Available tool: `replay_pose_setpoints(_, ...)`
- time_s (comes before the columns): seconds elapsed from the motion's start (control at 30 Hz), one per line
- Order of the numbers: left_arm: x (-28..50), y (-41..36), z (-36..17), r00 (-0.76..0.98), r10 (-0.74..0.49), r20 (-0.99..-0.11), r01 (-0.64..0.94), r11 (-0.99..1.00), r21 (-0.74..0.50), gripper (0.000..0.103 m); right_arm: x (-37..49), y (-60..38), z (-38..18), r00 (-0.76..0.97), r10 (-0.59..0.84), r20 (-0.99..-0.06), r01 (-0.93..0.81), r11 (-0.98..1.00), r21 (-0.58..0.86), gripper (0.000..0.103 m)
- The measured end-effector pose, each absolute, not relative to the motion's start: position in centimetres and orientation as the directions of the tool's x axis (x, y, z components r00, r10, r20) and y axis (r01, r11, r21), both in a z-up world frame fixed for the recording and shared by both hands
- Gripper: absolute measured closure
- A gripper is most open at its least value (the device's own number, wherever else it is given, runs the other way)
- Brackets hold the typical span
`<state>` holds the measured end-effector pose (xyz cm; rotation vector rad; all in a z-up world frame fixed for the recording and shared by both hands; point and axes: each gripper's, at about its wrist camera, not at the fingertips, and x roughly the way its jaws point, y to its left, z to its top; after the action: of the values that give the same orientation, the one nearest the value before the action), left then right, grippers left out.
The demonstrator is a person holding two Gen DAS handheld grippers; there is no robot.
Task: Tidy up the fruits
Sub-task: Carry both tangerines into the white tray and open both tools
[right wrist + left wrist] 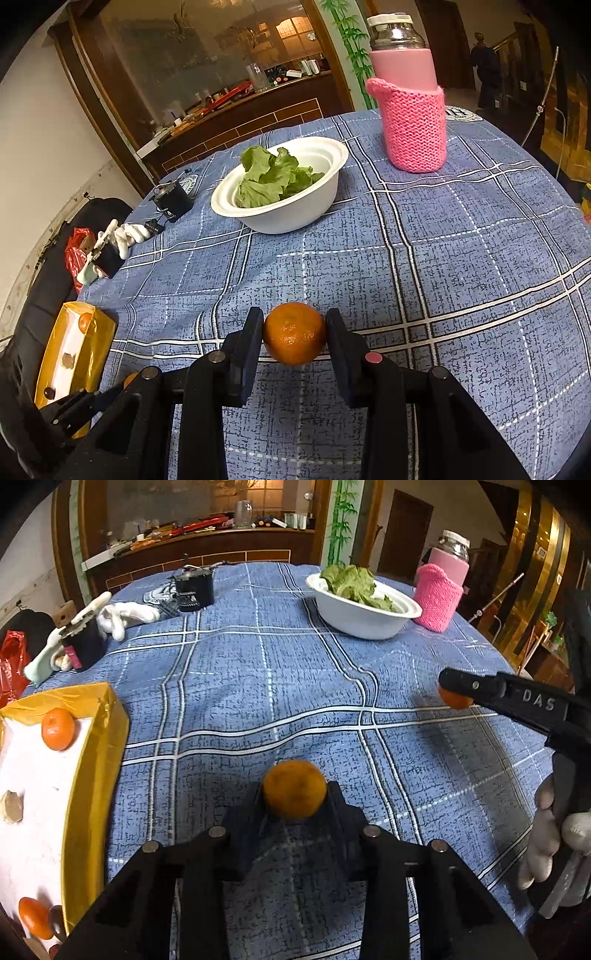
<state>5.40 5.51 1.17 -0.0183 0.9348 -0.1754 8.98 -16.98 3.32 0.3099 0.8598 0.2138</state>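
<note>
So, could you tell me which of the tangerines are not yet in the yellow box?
The two held ones: a tangerine in the left gripper and another in the right gripper. The others lie inside the yellow box.

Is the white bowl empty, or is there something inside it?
Not empty. The white bowl stands upright on the tablecloth and holds green lettuce leaves that rise above its rim.

This looks like a family home's dining room. A round table (461, 240) wears a blue checked cloth, with a bowl of lettuce (284, 188) and a bottle in a pink knitted sleeve (412, 110). Behind stands a cluttered wooden counter (207, 535), possibly a sideboard.
</note>
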Motion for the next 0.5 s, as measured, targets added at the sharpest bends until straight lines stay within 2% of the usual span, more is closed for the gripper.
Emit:
replay_pose_setpoints(0.13,5.0,6.3,2.1,0.583,-0.184,-0.791,0.114,0.983,-0.145,0.071,8.9,-16.8,3.4,0.636,0.309,-0.707,-0.065,0.934,0.351,0.065)
replay_pose_setpoints(0.3,1.7,8.5,5.2,0.648,-0.182,-0.739,0.074,0.982,-0.176,0.071,8.6,-16.5,3.8,0.643,0.318,-0.696,-0.081,0.933,0.351,0.065)
replay_pose_setpoints(0.5,-3.0,14.3,8.3,0.701,-0.115,-0.704,-0.046,0.978,-0.205,0.071,7.4,-14.5,4.9,0.658,0.335,-0.675,-0.147,0.936,0.321,0.065)
